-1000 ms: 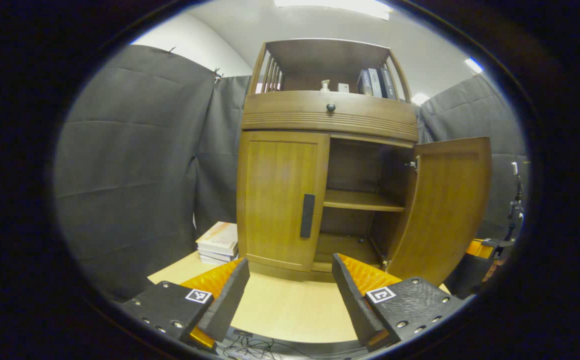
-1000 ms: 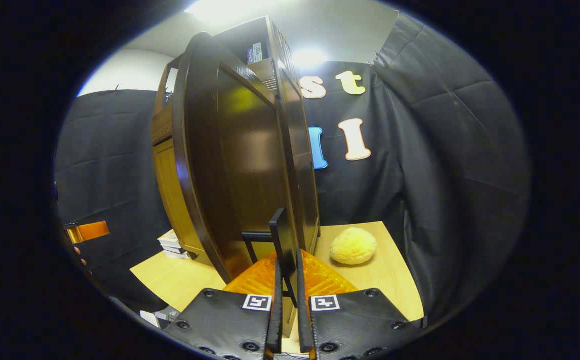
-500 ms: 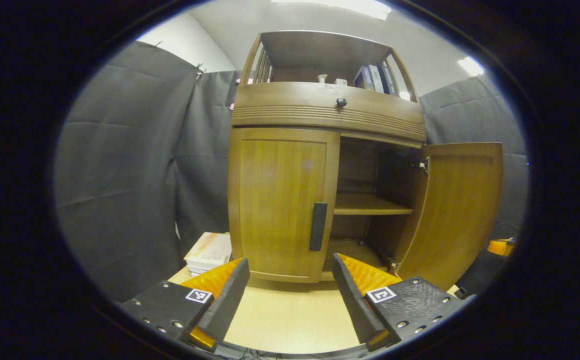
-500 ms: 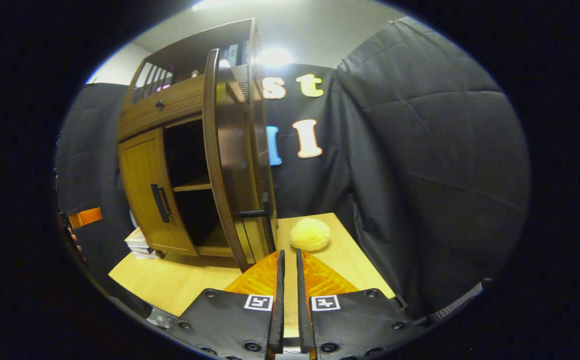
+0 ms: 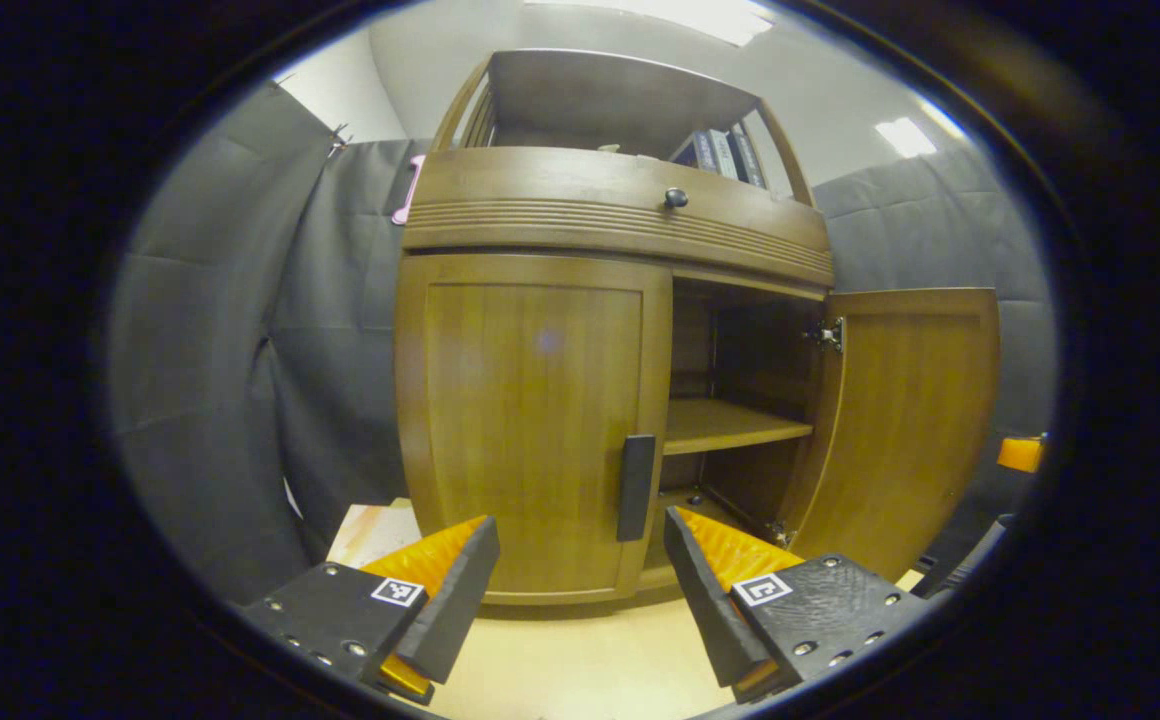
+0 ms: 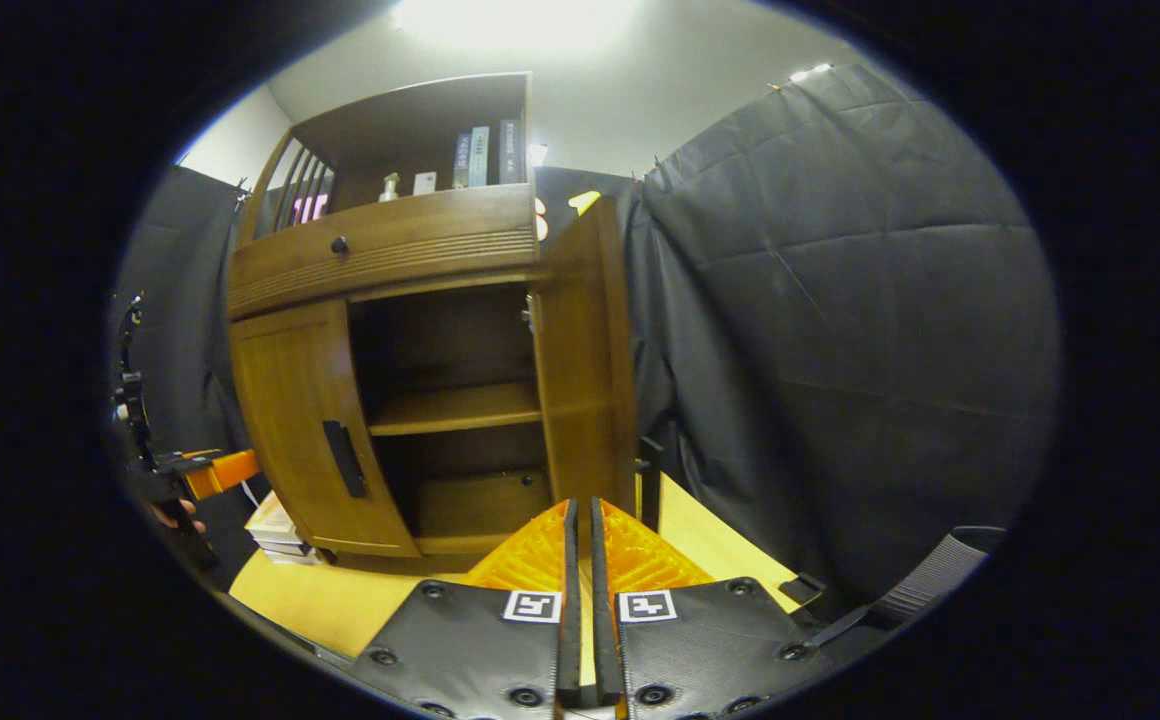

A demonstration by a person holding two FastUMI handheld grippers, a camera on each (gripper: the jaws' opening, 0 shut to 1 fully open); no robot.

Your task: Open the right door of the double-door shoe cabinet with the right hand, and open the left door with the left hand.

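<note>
One door down, right door [image 5: 905,420] swung wide, right gripper [image 6: 580,560] jaws pressed together on nothing; next, left gripper [image 5: 580,575] jaws spread, closing onto left door [image 5: 530,420] handle [image 5: 636,487].

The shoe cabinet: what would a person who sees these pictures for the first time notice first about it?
The right door stands wide open and shows a bare shelf inside the cabinet, while the left door is closed. In the left gripper view, the left gripper is open in front of that door's dark handle. The right gripper is shut on nothing, away from the open door.
</note>
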